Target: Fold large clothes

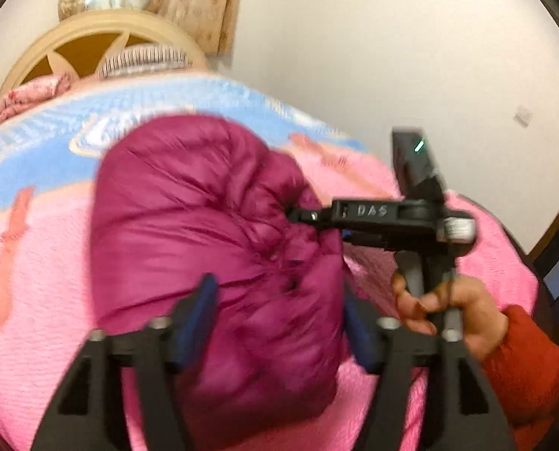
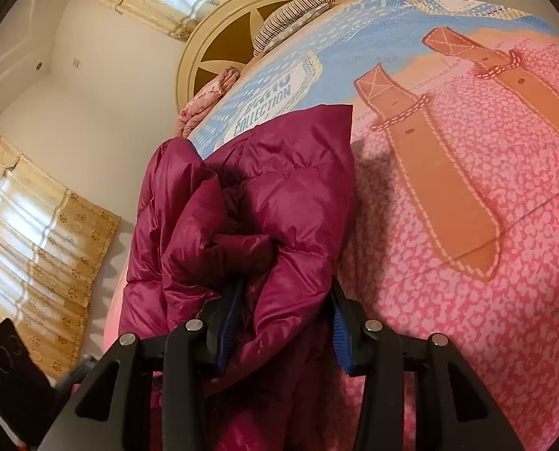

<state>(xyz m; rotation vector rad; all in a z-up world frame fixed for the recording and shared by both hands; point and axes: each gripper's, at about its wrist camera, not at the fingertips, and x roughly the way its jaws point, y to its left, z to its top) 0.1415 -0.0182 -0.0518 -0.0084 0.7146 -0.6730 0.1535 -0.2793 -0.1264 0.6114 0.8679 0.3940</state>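
Jacket [image 1: 219, 233], magenta and puffy, lies bunched on the pink and blue bedspread [image 1: 46, 263] of the bed in front of me. My left gripper [image 1: 279, 319] has its jaws spread wide around the bundle, not squeezing. My right gripper [image 2: 283, 323] has a thick fold of jacket between its blue pads [image 2: 341, 334], apparently pinched.

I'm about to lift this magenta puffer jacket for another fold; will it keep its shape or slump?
The jacket is puffy and quilted, so probably light, and likely to spring open. It bunches at the right gripper, so unheld parts should droop. Its sheen suggests slippery fabric.
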